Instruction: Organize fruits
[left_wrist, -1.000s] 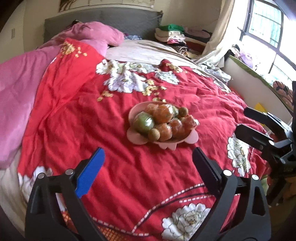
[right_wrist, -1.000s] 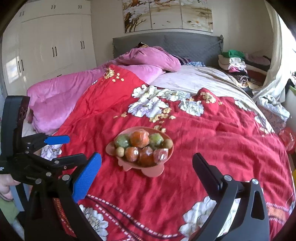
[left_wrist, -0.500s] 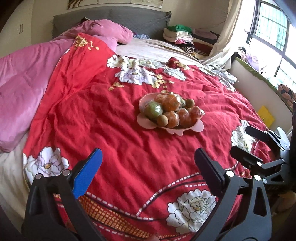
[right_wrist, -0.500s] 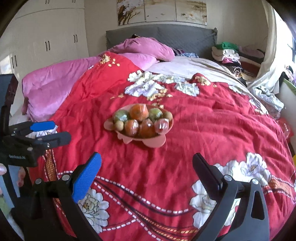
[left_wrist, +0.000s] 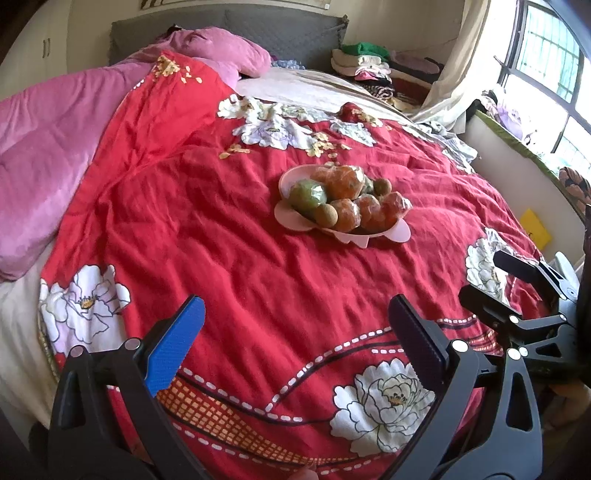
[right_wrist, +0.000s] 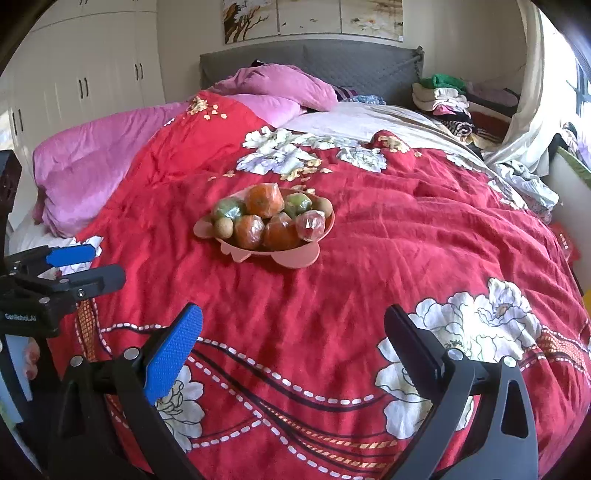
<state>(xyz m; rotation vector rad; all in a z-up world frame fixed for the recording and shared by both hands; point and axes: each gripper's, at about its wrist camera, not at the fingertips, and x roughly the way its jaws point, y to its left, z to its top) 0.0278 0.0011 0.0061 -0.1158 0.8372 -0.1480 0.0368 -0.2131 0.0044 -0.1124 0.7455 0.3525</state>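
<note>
On bedspread, fruit-filled plate

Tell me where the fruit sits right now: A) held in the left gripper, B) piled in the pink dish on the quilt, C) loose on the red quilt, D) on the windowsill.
B: the wrapped fruits are heaped in the pink dish on the red quilt, while the left gripper and right gripper are both open and empty.

Blk grippers, blue pad, silver screws
</note>
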